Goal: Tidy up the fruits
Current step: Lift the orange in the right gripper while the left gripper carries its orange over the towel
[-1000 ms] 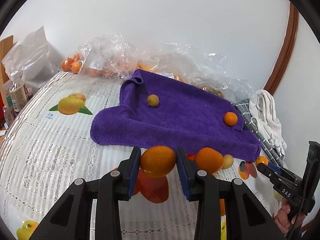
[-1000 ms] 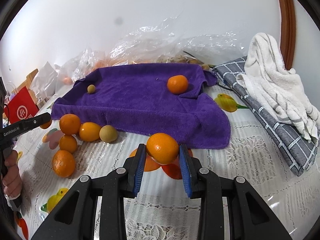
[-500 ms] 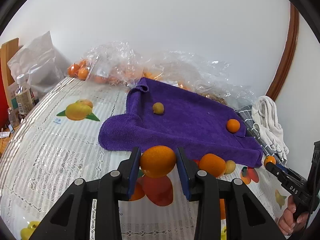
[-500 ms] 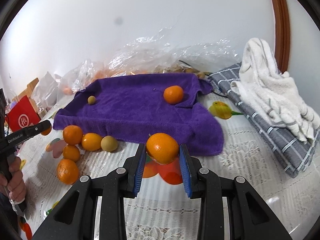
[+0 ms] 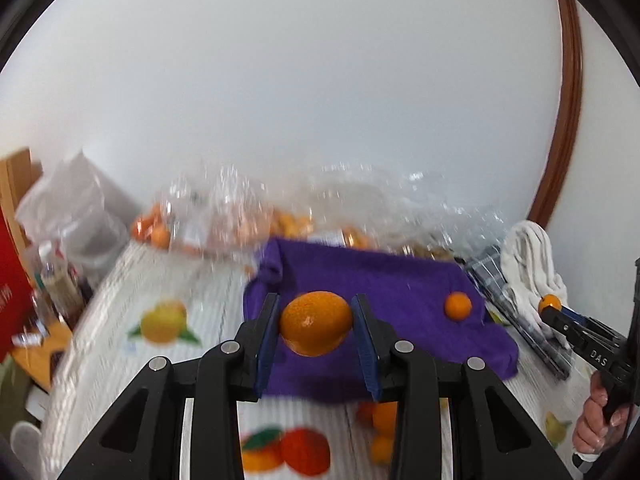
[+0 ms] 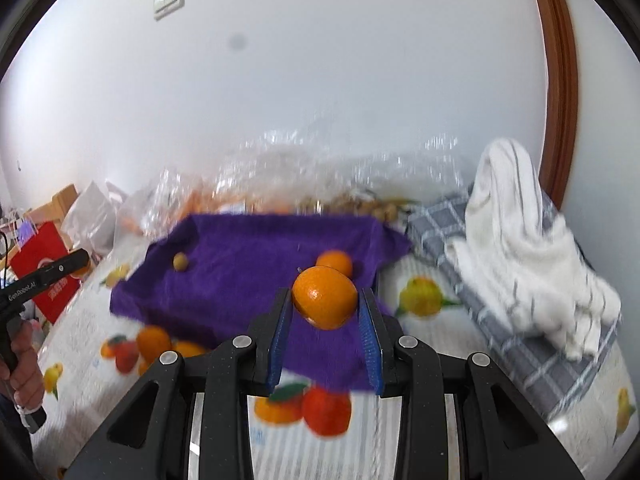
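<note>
Both tools have risen off the surface [image 6: 460,364] since a second ago, so the purple towel [image 6: 240,280] now sits lower beneath them. Left tool [image 5: 316,330] stays clamped on one orange [image 5: 316,328], right tool [image 6: 325,304] on another orange [image 6: 325,302]. Both fruits are airborne, likely bound for the towel.

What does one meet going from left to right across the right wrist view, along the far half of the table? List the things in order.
Red bag → small yellowish fruit on the purple towel → loose orange → grey checked cloth → white towel.
</note>
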### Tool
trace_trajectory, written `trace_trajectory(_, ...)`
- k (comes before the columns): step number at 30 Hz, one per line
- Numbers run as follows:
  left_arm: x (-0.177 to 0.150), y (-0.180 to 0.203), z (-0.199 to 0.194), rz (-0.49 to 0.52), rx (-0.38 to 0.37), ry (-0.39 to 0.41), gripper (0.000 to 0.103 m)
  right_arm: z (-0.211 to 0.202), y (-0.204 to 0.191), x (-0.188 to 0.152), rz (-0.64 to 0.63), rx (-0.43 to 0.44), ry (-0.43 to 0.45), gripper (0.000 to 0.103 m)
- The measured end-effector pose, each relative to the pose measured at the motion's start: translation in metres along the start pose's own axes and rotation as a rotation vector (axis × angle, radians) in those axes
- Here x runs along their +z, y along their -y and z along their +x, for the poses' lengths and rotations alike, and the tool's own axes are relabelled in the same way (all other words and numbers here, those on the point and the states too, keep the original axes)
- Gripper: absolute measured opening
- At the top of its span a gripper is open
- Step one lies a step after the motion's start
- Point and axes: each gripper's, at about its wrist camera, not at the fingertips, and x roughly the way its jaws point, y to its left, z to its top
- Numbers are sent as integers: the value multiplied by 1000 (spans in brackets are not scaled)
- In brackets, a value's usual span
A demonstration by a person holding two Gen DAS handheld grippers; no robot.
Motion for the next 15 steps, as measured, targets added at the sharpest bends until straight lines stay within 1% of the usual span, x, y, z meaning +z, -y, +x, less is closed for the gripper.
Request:
trace_trajectory(4,8,4,25,10,44,9,34,24,0,14,0,-17,-5,33)
trace_trajectory(5,8,4,35,3,60,3,34,33,0,16,-1,-23,-13,33)
trace_trajectory(7,6,2,51,-21,64,-16,34,48,0,17,7,-28,-31,33)
trace_trajectory(11,-8,-1,80,-8,111,-48,34,72,0,11,29,-30,-66,33)
trace_trajectory(13,-16,-4,88,-10,112,-64,34,82,-1,5,23,-35,-85,33)
trace_trajectory(15,-24,-10,97,-31,107,-98,34,90,-1,-1,8,-44,-108,33)
